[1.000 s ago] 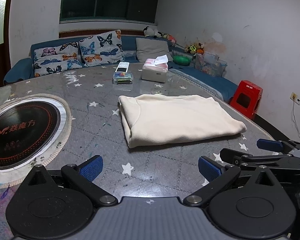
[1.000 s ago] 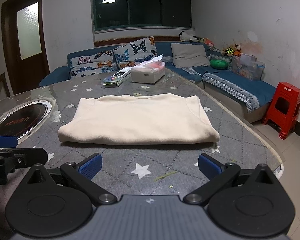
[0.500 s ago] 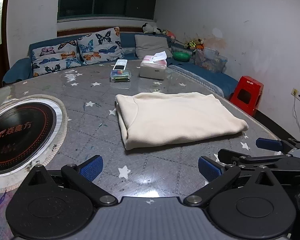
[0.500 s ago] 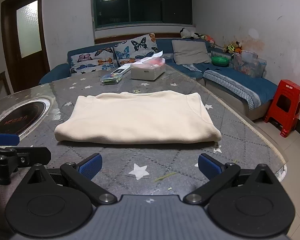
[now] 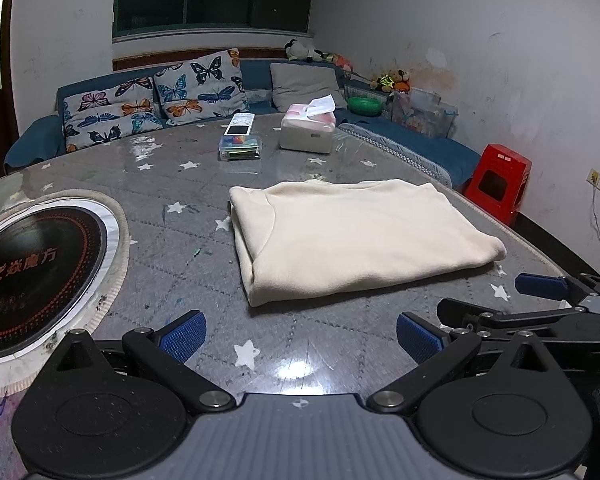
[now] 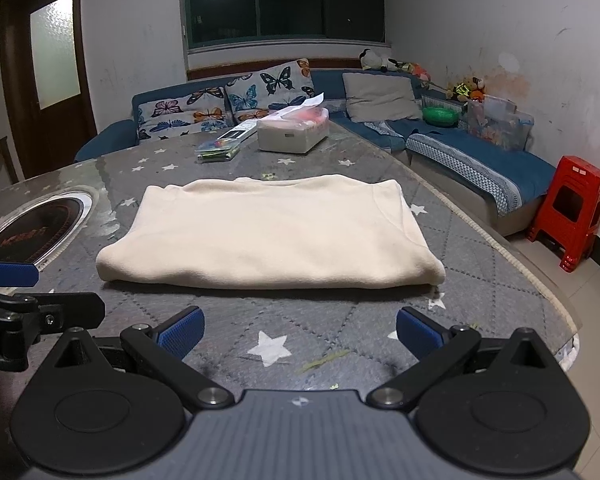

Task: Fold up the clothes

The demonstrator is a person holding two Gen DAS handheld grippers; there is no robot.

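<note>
The worktop (image 6: pixel 332 320) is a large rounded table under a grey quilted cover printed with white stars, with a glossy clear sheet on top that mirrors the ceiling lamp. A cream garment (image 6: pixel 272 232), folded into a neat flat rectangle, lies near the middle of it; in the right wrist view it sits at 12 o'clock just beyond the right gripper (image 6: pixel 298 330), and in the left wrist view the same cream garment (image 5: pixel 352 236) lies at about 1 o'clock from the left gripper (image 5: pixel 300 336). Both sets of jaws are spread wide and hold nothing, their blue pads apart from the cloth.

A round black induction hob (image 5: pixel 32 276) with red lettering is set into the worktop at 9 o'clock of the left view. Toward the far edge stand a white tissue box (image 6: pixel 294 130) and, just beside it at its 9 o'clock, a clear plastic case (image 6: pixel 216 150) with a remote control resting on it.

Behind the worktop a blue corner sofa (image 6: pixel 480 152) runs along 2 walls, carrying butterfly-print cushions (image 6: pixel 268 90), a grey cushion (image 6: pixel 380 96), a green bowl (image 6: pixel 440 114) and soft toys. A red plastic stool (image 6: pixel 570 210) stands on the tiled floor at 3 o'clock. A dark window (image 6: pixel 284 0) and a brown door (image 6: pixel 44 80) with frosted glass break the scuffed white walls.
</note>
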